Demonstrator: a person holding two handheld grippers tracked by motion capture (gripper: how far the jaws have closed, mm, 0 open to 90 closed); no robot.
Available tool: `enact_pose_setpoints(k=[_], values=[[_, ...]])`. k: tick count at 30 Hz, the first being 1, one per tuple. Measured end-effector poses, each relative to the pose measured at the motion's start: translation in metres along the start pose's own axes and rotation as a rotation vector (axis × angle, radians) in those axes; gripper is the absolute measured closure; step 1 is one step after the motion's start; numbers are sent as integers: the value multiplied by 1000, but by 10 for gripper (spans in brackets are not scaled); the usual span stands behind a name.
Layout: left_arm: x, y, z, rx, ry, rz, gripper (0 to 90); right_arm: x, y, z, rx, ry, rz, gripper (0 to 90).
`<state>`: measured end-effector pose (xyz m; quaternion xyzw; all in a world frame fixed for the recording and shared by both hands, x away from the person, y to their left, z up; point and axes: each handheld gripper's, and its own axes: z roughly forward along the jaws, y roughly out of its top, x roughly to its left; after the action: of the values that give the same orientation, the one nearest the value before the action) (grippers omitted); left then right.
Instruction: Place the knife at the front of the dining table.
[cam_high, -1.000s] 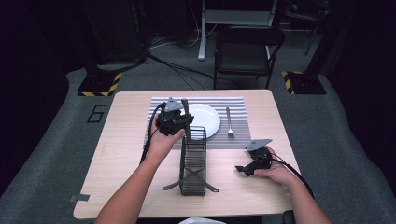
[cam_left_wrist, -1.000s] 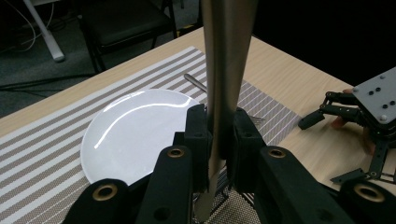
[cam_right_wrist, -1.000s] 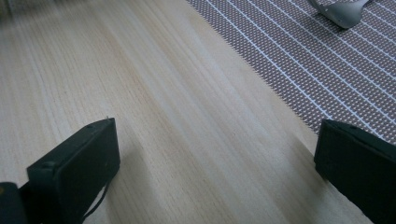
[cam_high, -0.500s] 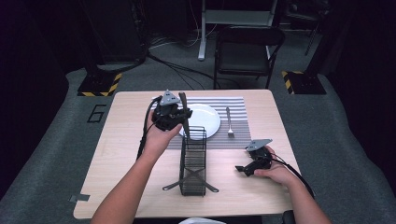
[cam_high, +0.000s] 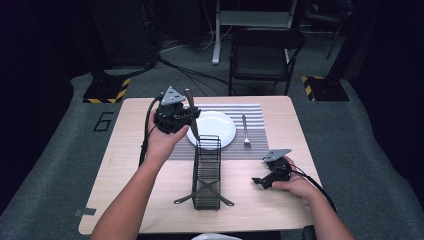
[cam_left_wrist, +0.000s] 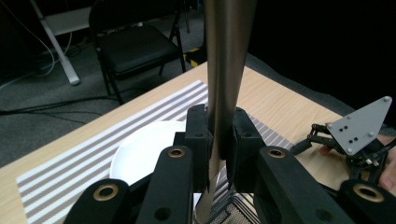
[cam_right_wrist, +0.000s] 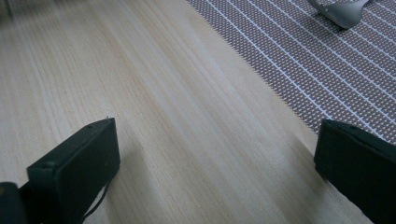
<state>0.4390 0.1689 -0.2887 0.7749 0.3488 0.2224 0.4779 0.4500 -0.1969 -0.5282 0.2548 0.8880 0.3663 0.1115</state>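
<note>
- At the desk's (cam_high: 130, 200) left, the left gripper (cam_high: 186, 116) is held up in the person's left hand (cam_high: 162, 142), above the left edge of the striped mat (cam_high: 252, 112).
- Its fingers (cam_left_wrist: 198, 135) are clenched on a metal utensil handle (cam_left_wrist: 224, 70). In the left gripper view the handle stands near upright between the pads and runs out past the top of the frame.
- In the high view the handle slants from above the gripper down toward the rack's (cam_high: 206, 172) far end. Which kind of utensil it is cannot be told; its lower end is hidden.
- Centre: a white plate (cam_high: 217, 127) lies on the mat, just right of the left gripper.
- The black wire rack stands on the desk with its far end overlapping the plate's near rim, its length running toward the person.
- A fork (cam_high: 245, 131) lies on the mat just right of the plate, apart from it.
- Right: the right gripper (cam_high: 260, 181) rests low at the desk, held by the right hand (cam_high: 297, 185), near of the mat's right corner and well apart from the rack.
- Its fingers (cam_right_wrist: 74, 172) are released, spread wide with bare wood between them. The right gripper view shows the mat's edge and the fork's end at the top right.
- Beyond the desk: a dark chair (cam_high: 267, 55) on a grey floor (cam_high: 360, 140).
</note>
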Motion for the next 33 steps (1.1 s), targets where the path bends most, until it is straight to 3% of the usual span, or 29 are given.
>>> enact_pose_setpoints(k=[4,11,33], values=[[5,5,-9,-10,18,3,808,0,0,0,0,0,0,0],[15,1,-10,-5,41,-23,810,0,0,0,0,0,0,0],[55,-41,5,30,151,-96,814,0,0,0,1,0,2,0]])
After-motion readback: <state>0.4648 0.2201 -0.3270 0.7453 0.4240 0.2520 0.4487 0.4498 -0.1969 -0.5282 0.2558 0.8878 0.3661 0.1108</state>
